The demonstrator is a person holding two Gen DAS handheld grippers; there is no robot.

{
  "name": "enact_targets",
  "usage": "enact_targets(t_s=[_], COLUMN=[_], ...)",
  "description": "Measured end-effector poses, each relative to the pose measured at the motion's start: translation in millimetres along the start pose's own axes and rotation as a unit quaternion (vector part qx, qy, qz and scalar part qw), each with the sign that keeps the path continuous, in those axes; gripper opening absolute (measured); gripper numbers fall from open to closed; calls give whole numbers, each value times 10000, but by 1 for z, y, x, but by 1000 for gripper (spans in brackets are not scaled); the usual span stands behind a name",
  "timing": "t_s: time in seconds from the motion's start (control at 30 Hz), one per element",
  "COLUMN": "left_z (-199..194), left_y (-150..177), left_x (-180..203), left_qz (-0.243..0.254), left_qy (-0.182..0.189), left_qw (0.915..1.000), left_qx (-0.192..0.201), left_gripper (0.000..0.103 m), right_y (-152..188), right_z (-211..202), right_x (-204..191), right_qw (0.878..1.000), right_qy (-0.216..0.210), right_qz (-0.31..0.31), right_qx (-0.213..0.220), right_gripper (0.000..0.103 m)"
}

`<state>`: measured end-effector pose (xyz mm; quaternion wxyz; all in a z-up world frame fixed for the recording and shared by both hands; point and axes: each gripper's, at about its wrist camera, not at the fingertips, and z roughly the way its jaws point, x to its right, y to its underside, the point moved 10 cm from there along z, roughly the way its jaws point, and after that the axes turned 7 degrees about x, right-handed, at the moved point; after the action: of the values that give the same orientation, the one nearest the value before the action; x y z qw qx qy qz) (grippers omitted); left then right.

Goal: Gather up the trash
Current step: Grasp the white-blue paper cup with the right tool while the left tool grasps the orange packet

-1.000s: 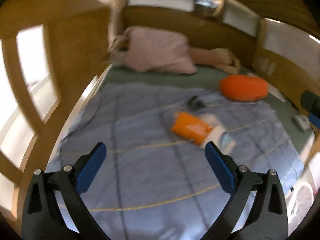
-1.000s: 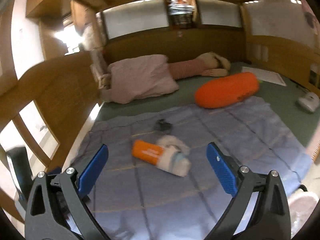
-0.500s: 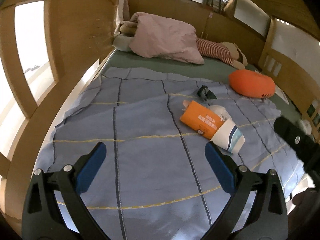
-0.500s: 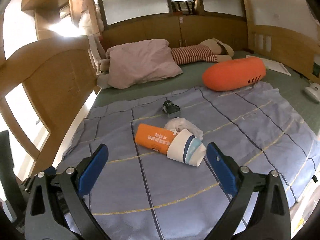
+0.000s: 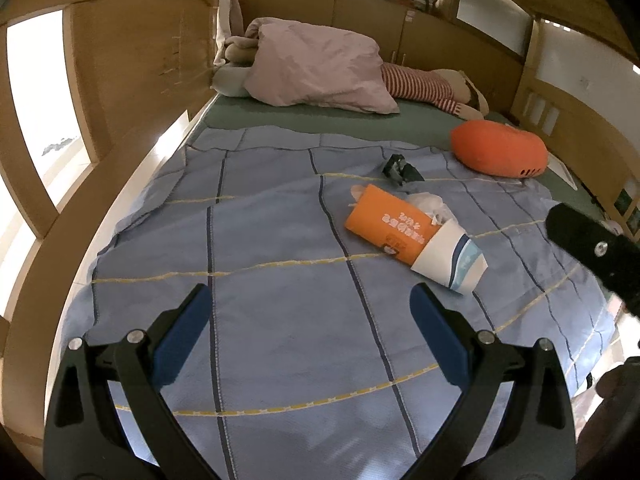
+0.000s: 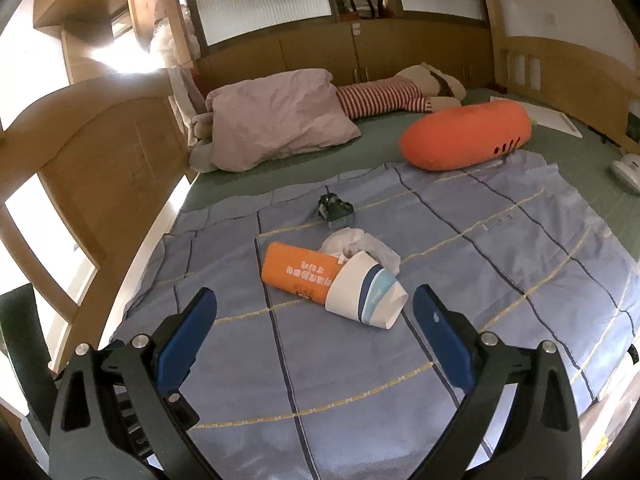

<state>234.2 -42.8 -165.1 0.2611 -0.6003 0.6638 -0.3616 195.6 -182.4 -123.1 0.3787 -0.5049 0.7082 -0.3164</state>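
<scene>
Trash lies in the middle of a blue striped blanket (image 5: pixel 280 300) (image 6: pixel 500 240): an orange carton (image 5: pixel 390 228) (image 6: pixel 298 270), a white and blue paper cup (image 5: pixel 450 260) (image 6: pixel 366 298) lying on its side against the carton, a crumpled white wrapper (image 5: pixel 430 204) (image 6: pixel 360 242) behind them, and a small dark crumpled piece (image 5: pixel 400 168) (image 6: pixel 334 208) farther back. My left gripper (image 5: pixel 310 328) is open and empty, well short of the trash. My right gripper (image 6: pixel 316 330) is open too, with the cup just beyond its fingers. Part of the right gripper's body shows at the right edge of the left wrist view.
A pink pillow (image 5: pixel 316 68) (image 6: pixel 280 116), a striped plush toy (image 5: pixel 420 84) (image 6: pixel 384 96) and an orange bolster (image 5: pixel 498 148) (image 6: pixel 464 136) lie at the head of the bed. Wooden bed rails (image 5: pixel 120 92) (image 6: pixel 108 148) close the left side. A white device (image 6: pixel 626 170) sits on the green sheet at right.
Both views went from blurred to steady. Both grippers have moved closer over the blanket toward the trash; the right gripper's body has come into the left wrist view.
</scene>
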Motion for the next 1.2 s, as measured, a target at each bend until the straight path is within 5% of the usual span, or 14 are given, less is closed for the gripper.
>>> enact_targets(t_s=[0.27, 0.5, 0.7, 0.87, 0.9, 0.93, 1.03, 1.2], left_z=[11, 30, 50, 68, 71, 76, 90, 121], left_y=[-3, -6, -1, 6, 6, 5, 1, -5], left_x=[-3, -14, -10, -4, -2, 1, 12, 34], left_qz=[-71, -386, -467, -523, -544, -564, -646, -305], left_qy=[-12, 15, 156, 233, 272, 320, 509, 590], left_qw=[10000, 9990, 9978, 9968, 9965, 9961, 9947, 9957], left_qx=[-66, -217, -434, -554, -571, -593, -620, -651], left_gripper=[98, 98, 98, 98, 98, 98, 98, 98], right_y=[-4, 32, 47, 77, 76, 75, 67, 34], right_z=[52, 139, 176, 192, 190, 186, 164, 111], right_x=[20, 85, 87, 79, 77, 73, 66, 66], right_qw=[9988, 9774, 9824, 9715, 9712, 9688, 9637, 9715], right_qy=[63, -490, -295, -842, -915, -1053, -1141, -1237], right_qz=[-346, 1201, 595, 643, 621, 655, 670, 768], right_qx=[-350, -1669, -1748, -2121, -2111, -2146, -2319, -1872], right_gripper=[97, 97, 96, 76, 68, 46, 46, 46])
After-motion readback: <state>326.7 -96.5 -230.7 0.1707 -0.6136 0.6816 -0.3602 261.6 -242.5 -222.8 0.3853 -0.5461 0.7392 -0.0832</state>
